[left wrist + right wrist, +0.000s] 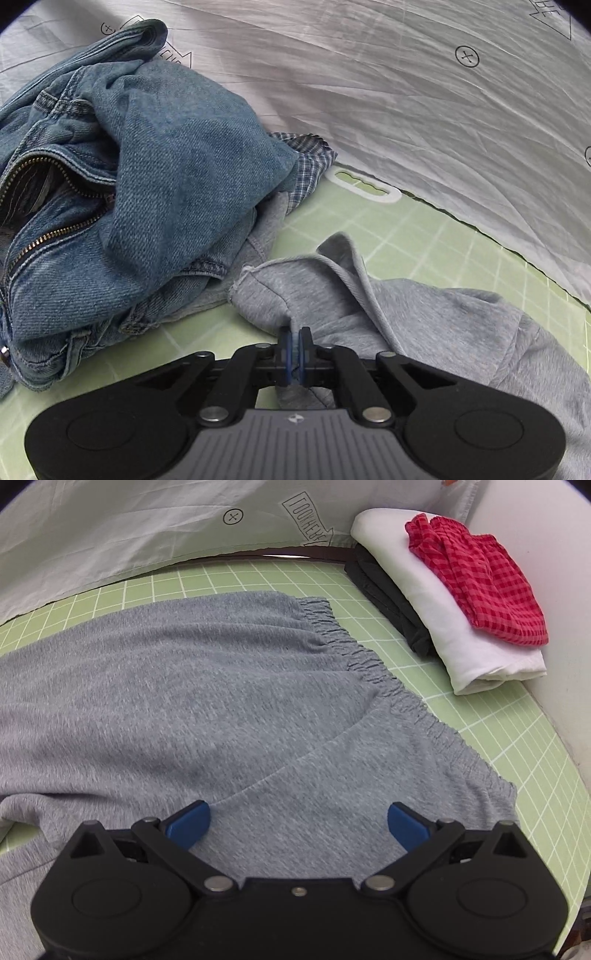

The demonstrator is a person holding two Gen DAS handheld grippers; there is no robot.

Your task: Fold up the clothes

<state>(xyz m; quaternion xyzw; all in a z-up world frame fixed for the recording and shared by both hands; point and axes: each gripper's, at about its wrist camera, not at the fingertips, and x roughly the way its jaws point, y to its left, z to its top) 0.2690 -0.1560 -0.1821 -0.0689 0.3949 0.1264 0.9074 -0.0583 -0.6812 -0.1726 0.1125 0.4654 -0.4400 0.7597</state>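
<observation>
The left gripper [294,341] has its two blue-padded fingers drawn almost together, with a pinch of the grey knitted sweat garment [424,325] caught between the pads; the fold of cloth rises just beyond the tips and also shows below them, between the black finger arms. From that pinch the grey fabric runs rightward over the pale green cutting mat with white grid lines [424,236], and a hemmed edge of it curls up just ahead of the fingers. To the left, near but apart from the fingertips, lies a crumpled heap of blue denim with a brass zipper [147,192], and a blue-and-white checked cloth [310,166] peeks from under its far side. Beyond the mat spreads a wrinkled white sheet printed with black marks [406,92]. The right gripper [298,821] stands wide open, its blue pads [188,827] well apart and gripping nothing; the same grey garment lies flat beneath and between them, its gathered elastic waistband [369,664] running diagonally ahead and to the right. Farther off, at the mat's far right corner, sits a stack: a dark folded cloth [391,605] at the bottom, a white folded cloth [424,602] over it, and a red checked cloth [480,579] on top.
</observation>
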